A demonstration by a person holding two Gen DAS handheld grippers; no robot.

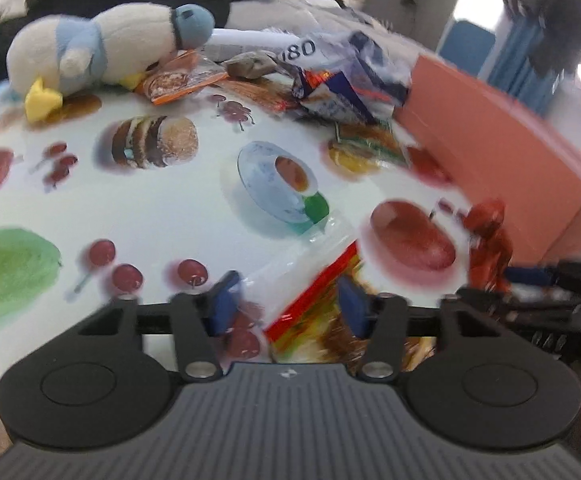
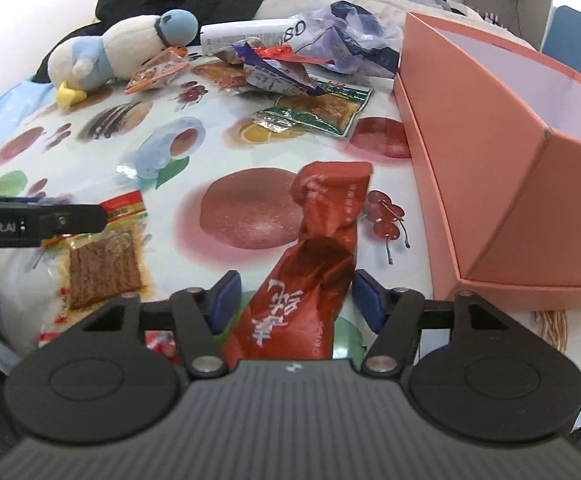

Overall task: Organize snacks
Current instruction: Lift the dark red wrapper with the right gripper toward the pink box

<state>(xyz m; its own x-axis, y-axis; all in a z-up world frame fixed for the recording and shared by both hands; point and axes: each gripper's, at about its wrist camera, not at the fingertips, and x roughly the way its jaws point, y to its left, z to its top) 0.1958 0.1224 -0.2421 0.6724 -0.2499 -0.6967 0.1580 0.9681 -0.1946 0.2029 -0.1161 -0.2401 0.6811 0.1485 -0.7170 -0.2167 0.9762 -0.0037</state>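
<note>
Box right of table, plush toy far left

We read few markings. On the white tube lying at the far side of the desk behind the plush toy, the digits "80" stood in dark print at its end, upside down in the right wrist view; the left wrist view showed the same tube with "80" upright. The black body of the left gripper, seen from the right wrist camera, carried white lettering that read "n Robot.AI", its beginning cut off by the frame edge. The red snack packet bore large white Chinese characters and smaller print that we could not make out.
</note>
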